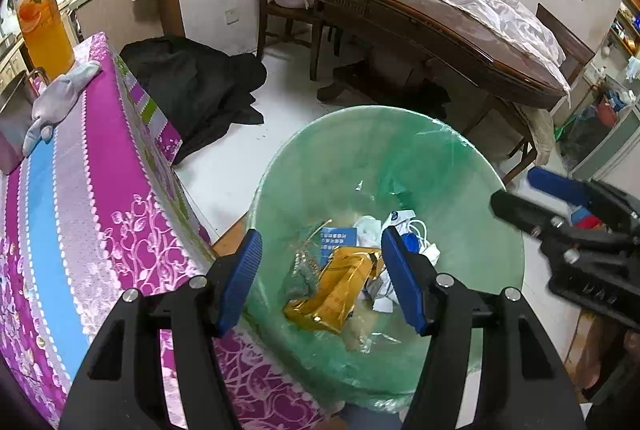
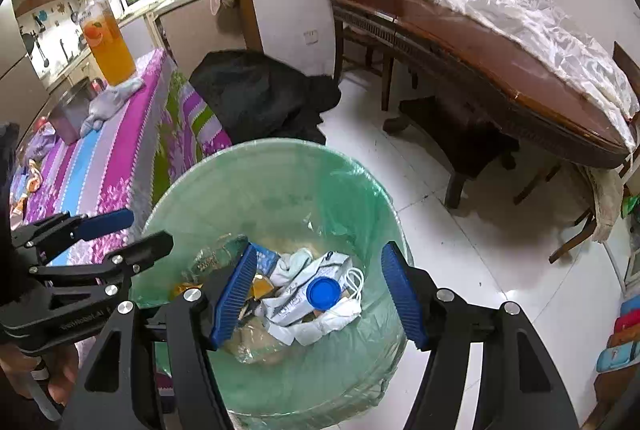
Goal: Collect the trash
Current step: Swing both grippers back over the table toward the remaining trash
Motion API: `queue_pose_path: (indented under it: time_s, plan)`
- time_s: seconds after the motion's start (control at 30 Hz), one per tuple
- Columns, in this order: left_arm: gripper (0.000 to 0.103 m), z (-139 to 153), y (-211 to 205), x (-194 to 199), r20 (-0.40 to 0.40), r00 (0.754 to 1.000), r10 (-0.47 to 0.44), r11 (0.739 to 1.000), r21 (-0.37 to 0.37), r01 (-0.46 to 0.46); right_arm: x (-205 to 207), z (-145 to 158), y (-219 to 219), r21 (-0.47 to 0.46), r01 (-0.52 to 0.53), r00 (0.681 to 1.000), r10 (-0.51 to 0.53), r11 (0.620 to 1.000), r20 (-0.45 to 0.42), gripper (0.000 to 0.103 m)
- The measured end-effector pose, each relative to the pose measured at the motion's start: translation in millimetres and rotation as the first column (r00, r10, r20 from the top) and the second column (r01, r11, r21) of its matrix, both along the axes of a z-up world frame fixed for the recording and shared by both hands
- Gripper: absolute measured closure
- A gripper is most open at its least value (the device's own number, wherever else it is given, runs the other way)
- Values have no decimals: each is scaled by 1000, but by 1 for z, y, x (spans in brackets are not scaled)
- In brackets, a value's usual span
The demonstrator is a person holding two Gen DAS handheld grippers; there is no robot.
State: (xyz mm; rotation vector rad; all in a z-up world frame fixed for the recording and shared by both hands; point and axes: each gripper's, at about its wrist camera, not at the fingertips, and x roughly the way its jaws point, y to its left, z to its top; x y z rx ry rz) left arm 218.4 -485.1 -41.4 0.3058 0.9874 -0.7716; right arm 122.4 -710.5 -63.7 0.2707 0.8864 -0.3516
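Observation:
A round bin lined with a green bag [image 1: 400,158] [image 2: 280,174] stands on the floor beside the table. Inside lie a yellow foil wrapper [image 1: 336,290], white paper scraps [image 2: 304,294], a blue lid [image 2: 323,292] and a clear plastic bottle [image 2: 212,258]. My left gripper [image 1: 322,282] hangs open over the bin with nothing between its blue pads. My right gripper [image 2: 320,294] is also open and empty above the bin. In the left wrist view the right gripper [image 1: 520,198] shows at the right edge; in the right wrist view the left gripper [image 2: 136,230] shows at the left.
A table with a purple and blue flowered cloth [image 1: 80,190] [image 2: 100,158] stands left of the bin, bearing an orange drink bottle [image 1: 44,26] and a grey cloth [image 1: 60,98]. A dark wooden dining table [image 2: 500,70], chairs and a black garment [image 1: 192,86] lie behind on the white floor.

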Motion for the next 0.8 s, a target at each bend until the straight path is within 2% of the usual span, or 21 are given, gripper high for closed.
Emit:
queue_pose_path:
  time_s: [0.07, 0.13, 0.23, 0.3, 0.4, 0.47, 0.5, 0.57, 0.63, 0.67, 0.7, 0.77, 0.8]
  plan:
    - [41, 3, 10, 2, 12, 1000, 4, 1000, -1, -4, -7, 11, 7, -21, 7, 998, -6, 1000, 57, 36]
    - [38, 8, 29, 6, 37, 999, 19, 1000, -6, -19, -20, 28, 24, -28, 0, 987, 5, 1000, 159, 25]
    - [37, 14, 67, 12, 88, 995, 52, 999, -7, -52, -32, 43, 60, -46, -37, 961, 48, 998, 273, 16]
    - [35, 19, 110, 23, 117, 988, 97, 995, -13, -96, -32, 46, 86, -41, -79, 943, 88, 996, 320, 13]
    - [34, 26, 174, 40, 149, 972, 179, 984, -24, -178, -19, 44, 127, -26, -171, 923, 169, 985, 345, 13]
    - [33, 31, 241, 59, 193, 940, 281, 959, -25, -282, -7, 41, 155, -18, -235, 909, 227, 972, 350, 13]
    - [33, 32, 261, 64, 208, 928, 309, 950, -20, -312, 2, 40, 172, -17, -274, 901, 263, 962, 345, 13]
    - [33, 35, 326, 82, 238, 886, 399, 913, -6, -409, 15, 35, 199, -12, -333, 887, 318, 943, 335, 13]
    - [33, 38, 388, 99, 276, 830, 484, 863, 5, -505, 28, 30, 223, -5, -379, 877, 361, 926, 318, 13]
    - [33, 39, 422, 107, 305, 795, 524, 832, 15, -554, 38, 27, 237, 6, -402, 872, 381, 915, 308, 13]
    - [33, 39, 446, 113, 325, 772, 546, 812, 23, -583, 45, 24, 247, 19, -419, 867, 394, 908, 304, 13]
    - [33, 35, 486, 126, 331, 746, 578, 782, 35, -622, 56, 20, 270, 33, -449, 858, 420, 893, 295, 12]
    - [35, 33, 497, 130, 327, 741, 587, 775, 38, -631, 60, 18, 278, 37, -463, 853, 433, 886, 292, 13]
